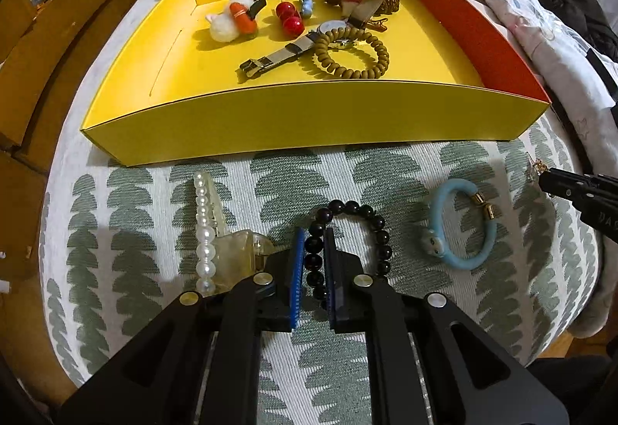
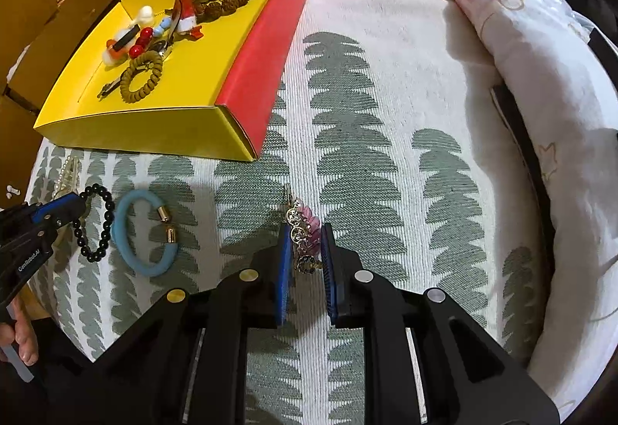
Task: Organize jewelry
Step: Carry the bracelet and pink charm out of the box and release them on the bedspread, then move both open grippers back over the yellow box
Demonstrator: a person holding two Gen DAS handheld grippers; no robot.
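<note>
My left gripper [image 1: 313, 236] is shut on the left side of a black bead bracelet [image 1: 380, 232], which lies on the leaf-patterned cloth. My right gripper [image 2: 305, 228] has its jaws closed around a gold and pink hair clip [image 2: 303, 232] on the cloth. A light blue bangle [image 1: 459, 222] lies between the two grippers; it also shows in the right wrist view [image 2: 143, 236]. A pearl hair clip [image 1: 204, 232] lies left of the left gripper. The yellow tray [image 1: 309, 116] behind holds several pieces, among them a watch [image 1: 293, 48] and an olive coil band [image 1: 351, 52].
The tray has a red right wall [image 2: 262, 58]. A rumpled quilt [image 2: 521, 19] lies along the right. Brown cardboard boxes [image 1: 46, 50] stand to the left, beyond the cloth's edge. The right gripper also shows at the right edge of the left wrist view [image 1: 548, 180].
</note>
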